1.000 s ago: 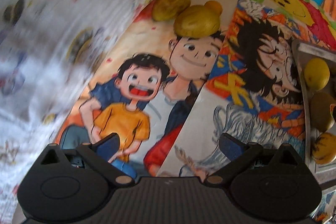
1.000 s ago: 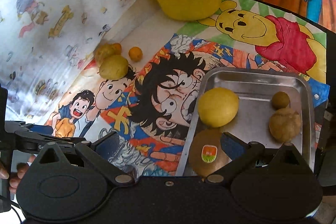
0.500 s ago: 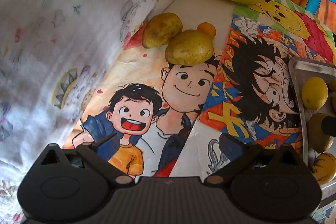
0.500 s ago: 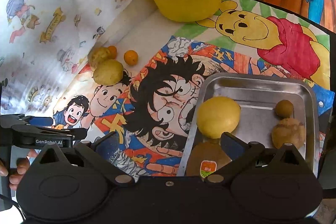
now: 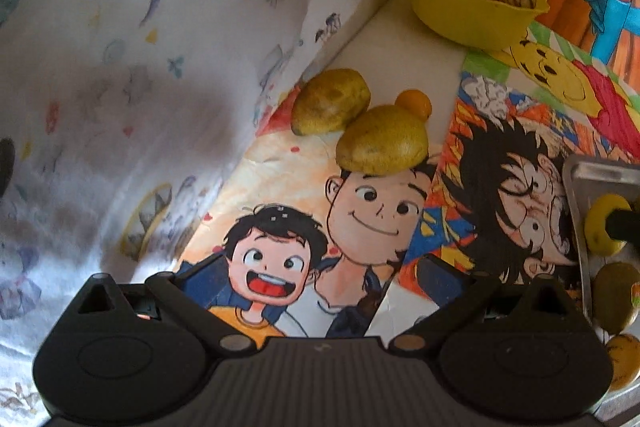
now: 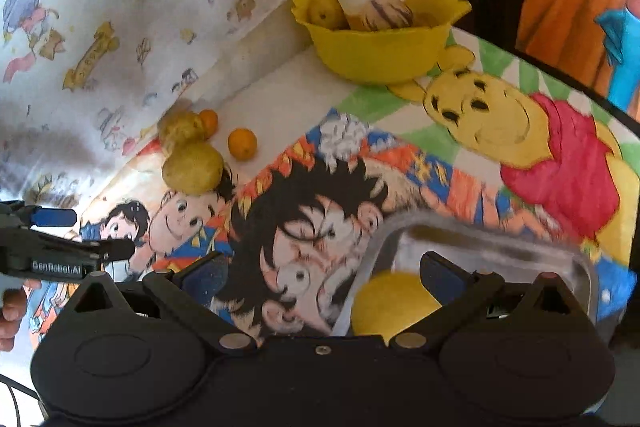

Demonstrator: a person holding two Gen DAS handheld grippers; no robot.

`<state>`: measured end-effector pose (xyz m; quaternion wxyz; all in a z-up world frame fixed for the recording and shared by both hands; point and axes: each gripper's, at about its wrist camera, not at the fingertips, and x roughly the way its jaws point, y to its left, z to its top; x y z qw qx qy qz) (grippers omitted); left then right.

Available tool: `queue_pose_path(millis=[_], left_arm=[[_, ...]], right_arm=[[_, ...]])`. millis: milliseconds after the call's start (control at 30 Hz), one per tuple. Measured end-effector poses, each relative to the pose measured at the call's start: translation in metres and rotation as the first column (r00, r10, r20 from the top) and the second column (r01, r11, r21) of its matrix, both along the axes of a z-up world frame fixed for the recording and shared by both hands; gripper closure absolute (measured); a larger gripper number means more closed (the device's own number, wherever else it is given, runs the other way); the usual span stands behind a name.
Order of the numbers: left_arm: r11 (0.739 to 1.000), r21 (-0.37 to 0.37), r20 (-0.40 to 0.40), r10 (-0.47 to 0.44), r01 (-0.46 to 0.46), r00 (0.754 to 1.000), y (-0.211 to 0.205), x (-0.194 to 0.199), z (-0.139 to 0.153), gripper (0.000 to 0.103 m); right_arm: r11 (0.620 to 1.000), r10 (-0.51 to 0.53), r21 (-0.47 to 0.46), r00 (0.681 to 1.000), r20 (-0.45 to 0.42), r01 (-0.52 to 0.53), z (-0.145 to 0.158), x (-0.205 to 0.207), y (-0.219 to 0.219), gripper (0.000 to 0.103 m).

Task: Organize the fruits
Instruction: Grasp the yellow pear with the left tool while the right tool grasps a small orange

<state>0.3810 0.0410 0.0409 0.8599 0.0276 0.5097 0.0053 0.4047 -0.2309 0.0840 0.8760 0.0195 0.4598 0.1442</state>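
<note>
Left gripper point(image 5: 316, 273) jaws spread, yellow-green fruit point(image 5: 382, 139) ahead, tray point(image 6: 492, 231) blurred, perhaps steel

Yellow bowl point(image 6: 380, 55); silver tray point(image 6: 520, 247); orange tangerine point(image 6: 242, 143); cartoon-printed mat point(image 5: 360, 227).

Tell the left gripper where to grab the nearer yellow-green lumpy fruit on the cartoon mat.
Grip the nearer yellow-green lumpy fruit across its short middle, coming straight ahead and down with the open left gripper. It lies lengthwise across the view, so its near and far sides suit the fingers; the small orange fruit crowds its far right end.
</note>
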Motion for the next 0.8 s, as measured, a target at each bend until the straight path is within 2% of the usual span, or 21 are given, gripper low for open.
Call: queue_pose_path(millis=[233, 433, 533, 800], left_arm=[[0.999, -0.024, 0.083, -0.021, 0.023, 0.996, -0.007, 0.007, 0.000, 0.001], [0.997, -0.055, 0.173, -0.036, 0.046, 0.984, -0.017, 0.019, -0.010, 0.001], [0.998, -0.051, 0.214, -0.028, 0.039, 0.976, -0.020, 0.023, -0.013, 0.001], [0.998, -0.063, 0.264, 0.017, -0.001, 0.964, -0.020, 0.028, -0.024, 0.001]], right_arm=[[0.998, 0.037, 0.057, 0.999, 0.028, -0.039, 0.003, 0.040, 0.013, 0.002], [0.992, 0.092, 0.085, 0.993, 0.069, -0.098, 0.002, 0.077, 0.041, 0.005], [0.986, 0.116, 0.111, 0.991, 0.062, -0.122, 0.000, 0.092, 0.051, 0.009], [0.972, 0.175, 0.158, 0.985, 0.000, -0.173, -0.011, 0.138, 0.080, 0.020]])
